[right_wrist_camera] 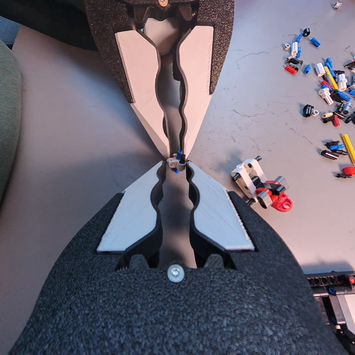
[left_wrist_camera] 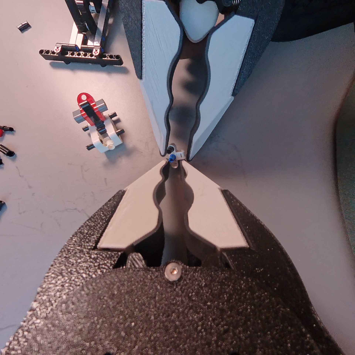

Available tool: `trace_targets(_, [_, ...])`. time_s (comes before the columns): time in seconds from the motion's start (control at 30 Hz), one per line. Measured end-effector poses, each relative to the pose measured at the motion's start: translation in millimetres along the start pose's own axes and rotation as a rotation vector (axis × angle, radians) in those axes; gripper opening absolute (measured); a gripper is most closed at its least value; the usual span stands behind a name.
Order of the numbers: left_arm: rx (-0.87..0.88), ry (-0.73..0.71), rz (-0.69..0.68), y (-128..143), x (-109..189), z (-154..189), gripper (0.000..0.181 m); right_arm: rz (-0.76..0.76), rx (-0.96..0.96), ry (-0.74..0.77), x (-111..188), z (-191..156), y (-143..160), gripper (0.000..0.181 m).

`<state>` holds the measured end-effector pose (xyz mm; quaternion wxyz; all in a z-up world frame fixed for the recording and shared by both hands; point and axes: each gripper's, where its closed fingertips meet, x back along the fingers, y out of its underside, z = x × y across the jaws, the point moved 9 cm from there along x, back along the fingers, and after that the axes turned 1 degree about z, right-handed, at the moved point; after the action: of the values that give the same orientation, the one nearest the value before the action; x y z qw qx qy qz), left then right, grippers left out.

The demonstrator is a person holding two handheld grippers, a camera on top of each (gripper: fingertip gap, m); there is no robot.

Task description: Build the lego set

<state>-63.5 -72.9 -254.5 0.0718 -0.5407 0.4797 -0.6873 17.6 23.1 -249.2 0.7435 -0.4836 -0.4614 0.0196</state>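
Note:
My two grippers meet tip to tip over the grey table. Between them is a small white connector carrying a blue pin and a black pin; it also shows in the right wrist view. My left gripper comes from below in its own view and from above in the right wrist view. It is shut on the connector's pin side. My right gripper pinches the connector from the opposite side and shows at the top of the left wrist view. The piece is held above the table.
A red, white and black sub-assembly lies beside the grippers. A black beam frame lies farther off. A pile of loose pins and connectors and a yellow axle lie at right. Green cloth borders the table. The grippers are tip to tip, or close to it. Left tips and right tips are each some 20 centimetres from the yellow axle.

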Motion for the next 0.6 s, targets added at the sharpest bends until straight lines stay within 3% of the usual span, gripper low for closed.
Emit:
trace_targets(0.03, [-0.001, 0.000, 0.001, -0.1, 0.1, 0.1, 0.008, -0.002, 0.006, 0.002, -0.8, -0.2, -0.5, 0.020])
trace_targets(0.4, [-0.046, -0.081, 0.066, -2.7, 5.3, -4.4, 0.007, 0.054, 0.063, 0.080, 5.4, 5.2, -2.4, 0.018])
trace_targets(0.6, [0.084, -0.188, 0.156, -4.8, 13.8, -31.4, 0.030, 0.103, 0.047, 0.203, 37.1, 28.7, 5.4, 0.018])
